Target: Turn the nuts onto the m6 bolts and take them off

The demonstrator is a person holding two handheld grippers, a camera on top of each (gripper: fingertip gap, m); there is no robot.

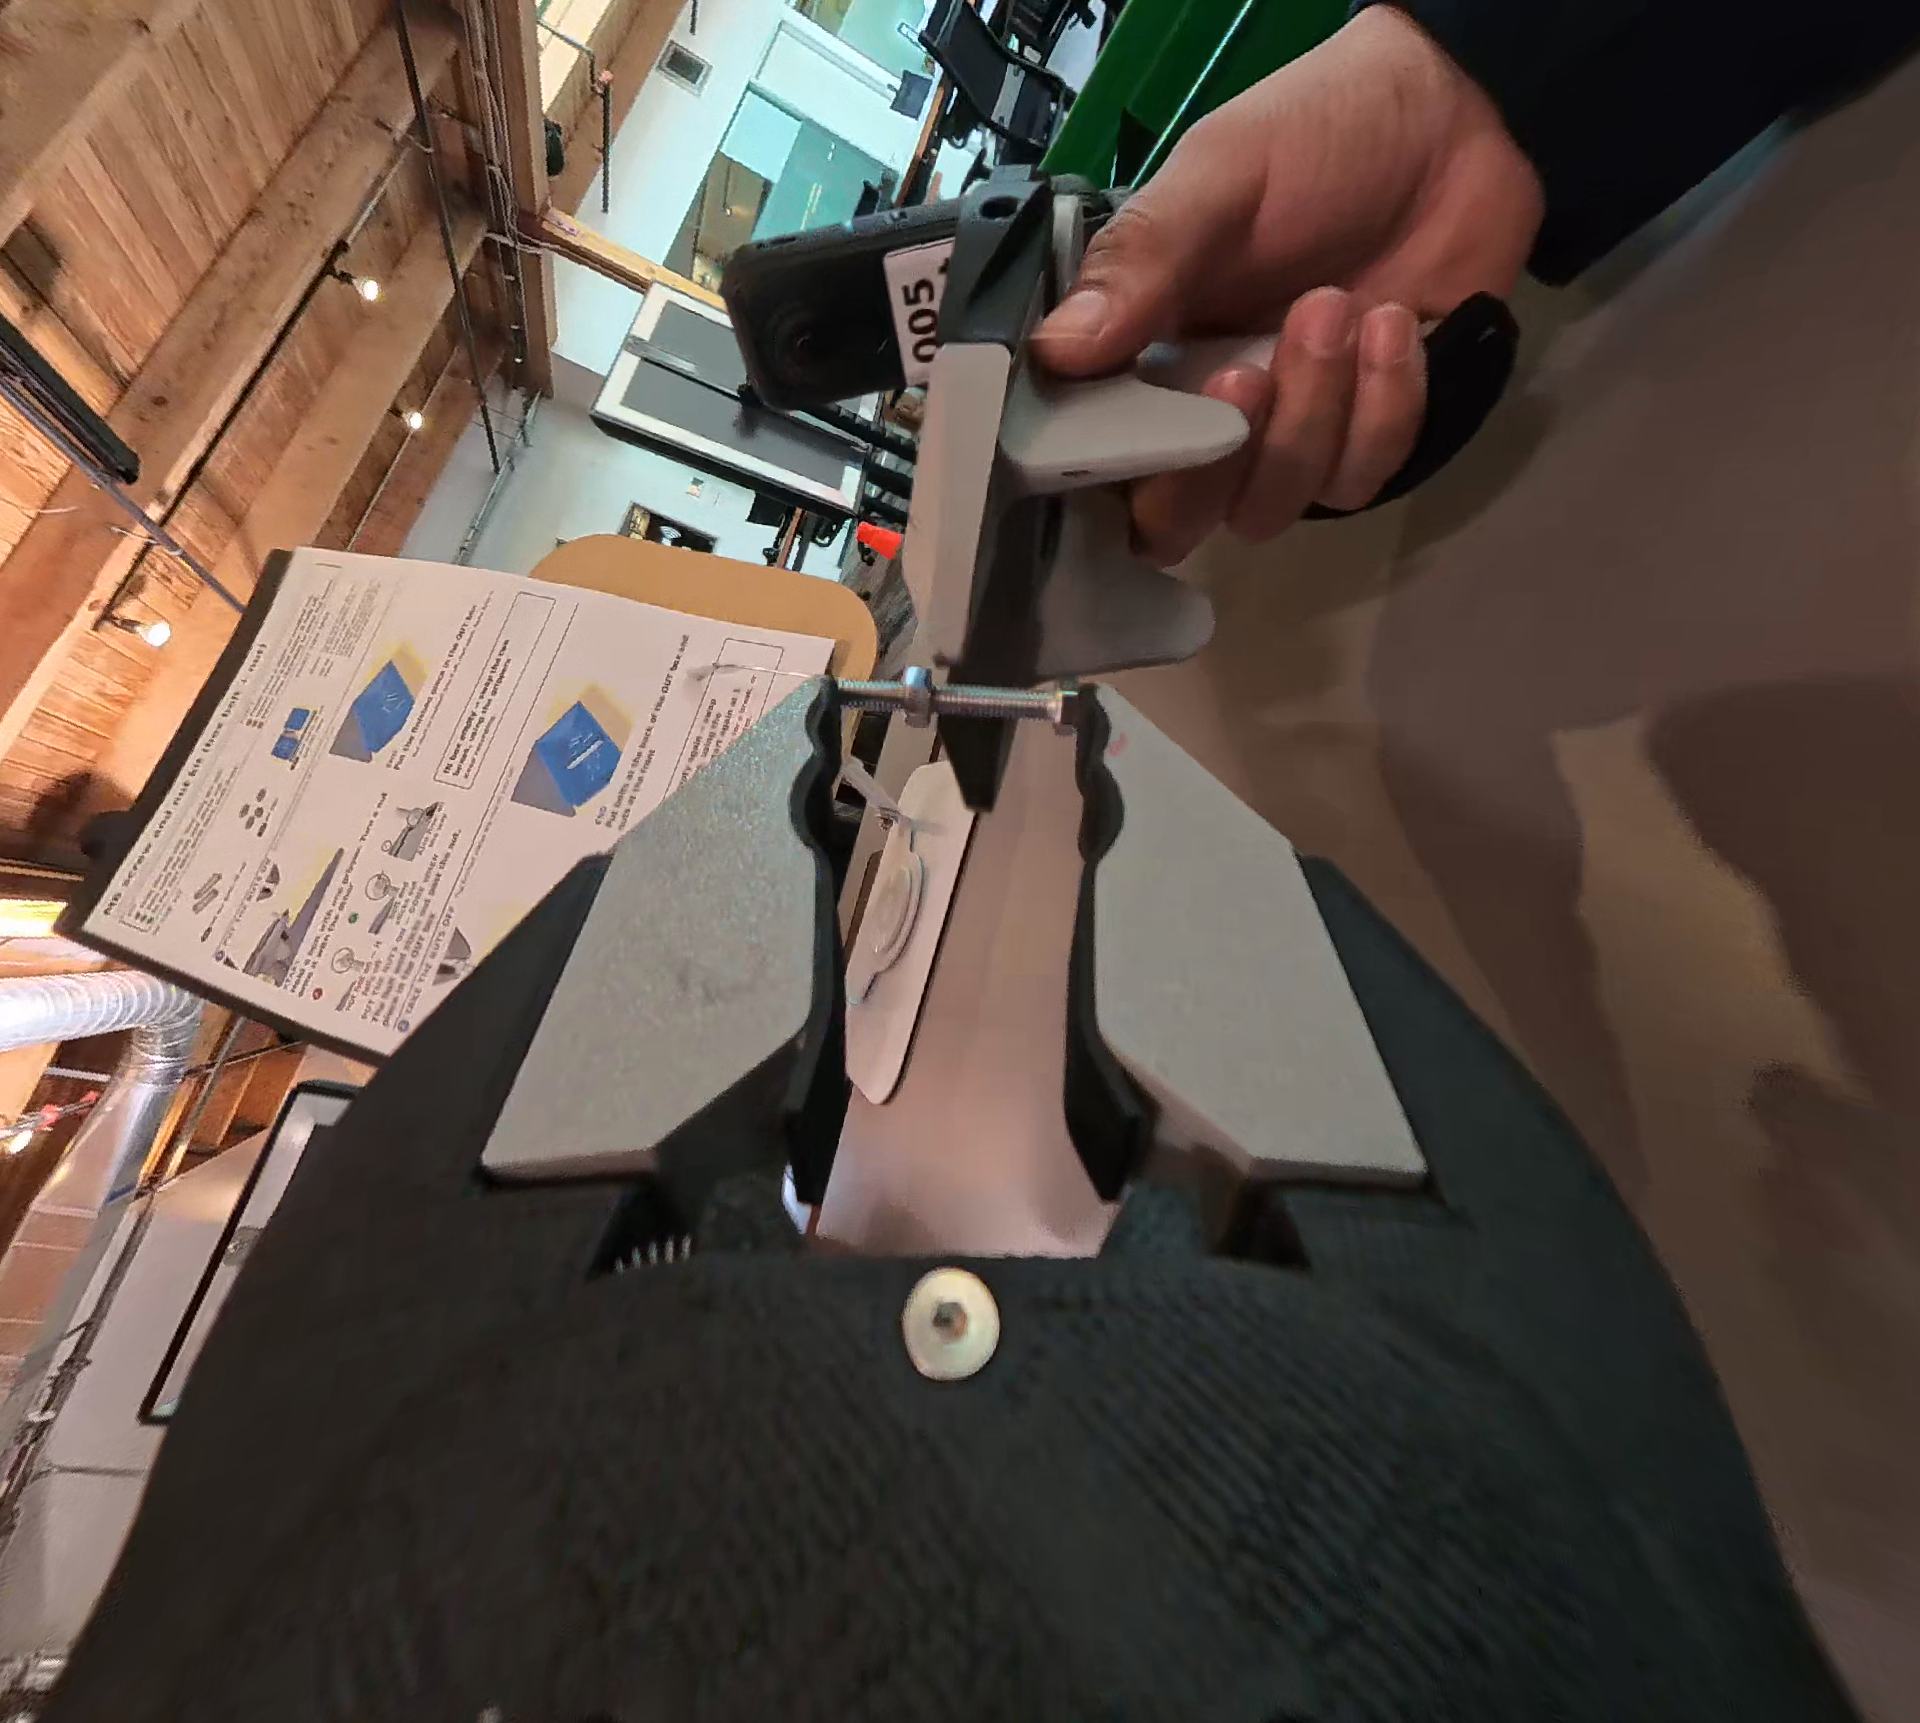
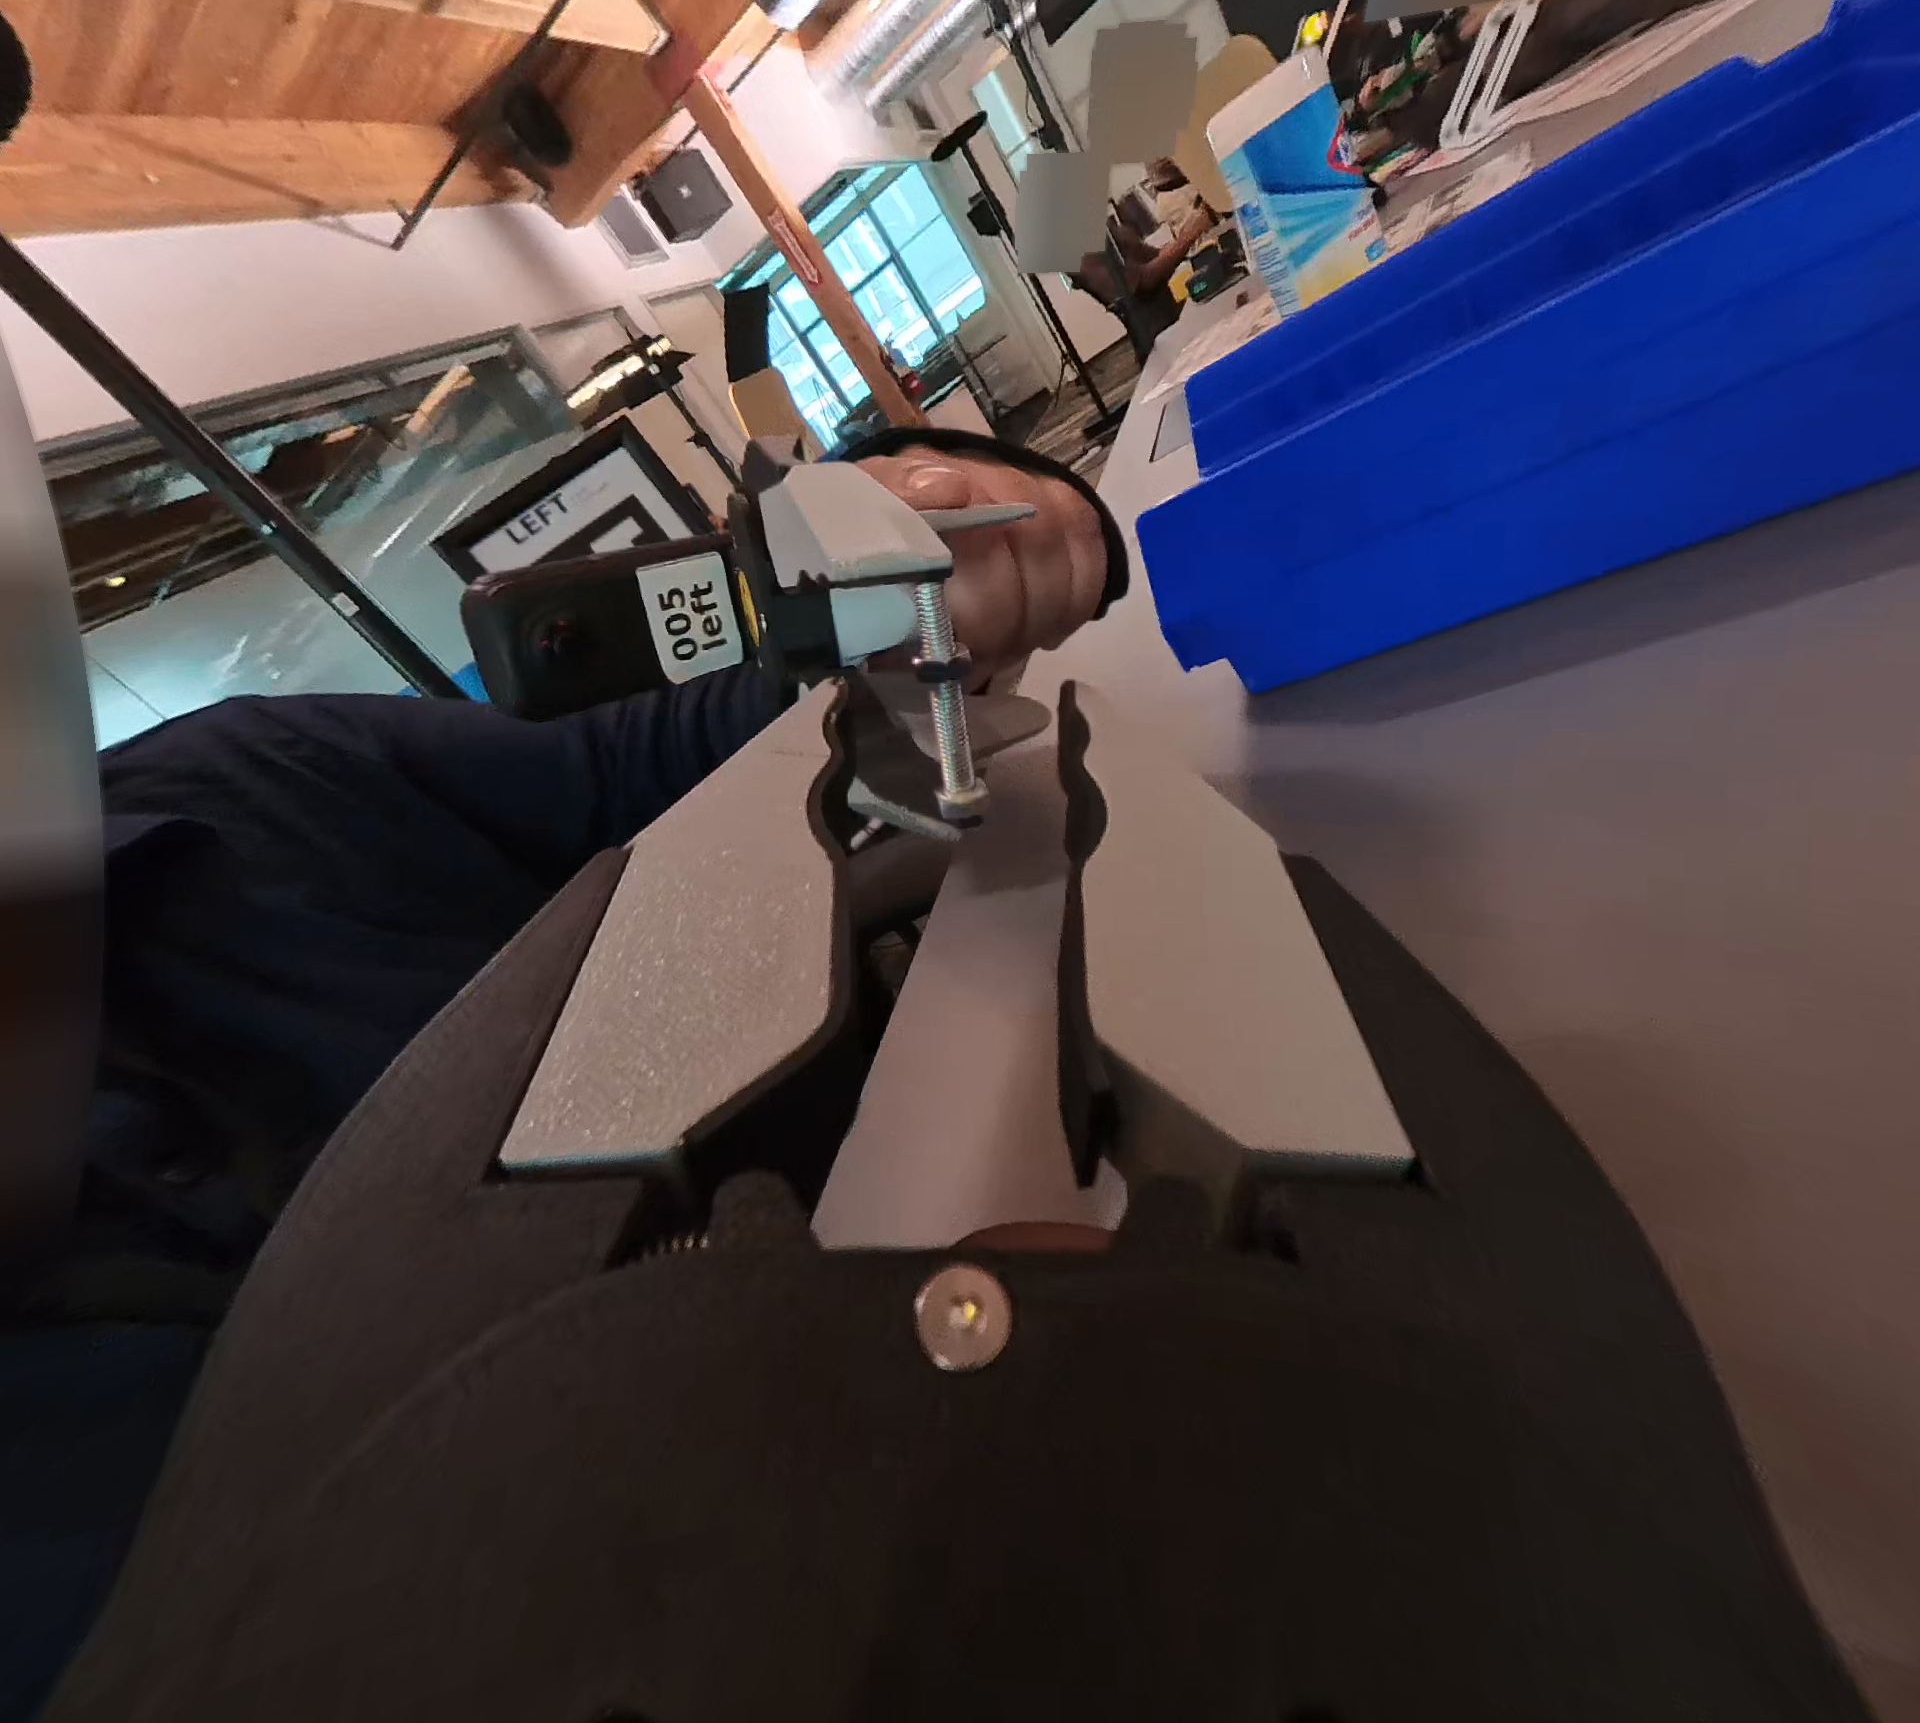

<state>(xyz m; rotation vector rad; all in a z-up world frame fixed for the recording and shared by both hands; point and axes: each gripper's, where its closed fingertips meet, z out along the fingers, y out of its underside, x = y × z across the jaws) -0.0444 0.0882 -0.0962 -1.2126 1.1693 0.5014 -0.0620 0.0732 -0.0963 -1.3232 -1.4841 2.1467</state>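
Bolt: spanned lengthwise between the left tongs' tips, head at one tip, above the bench.
Nut: sat partway along the thread.
Left tongs: clamped on the bolt's two ends.
Right tongs: parted, empty, straddling the nut without gripping.
Technique: probably best to pinch the nut's flats squarely, then twist about the bolt's axis while the left held steady.

Counts: 1 bolt, centre of the left wrist frame. 1 nut on its thread. 2 grippers: left gripper, right gripper. 2 blue bins, stacked, right side of right wrist frame. 1 instruction sheet, left of left wrist frame.
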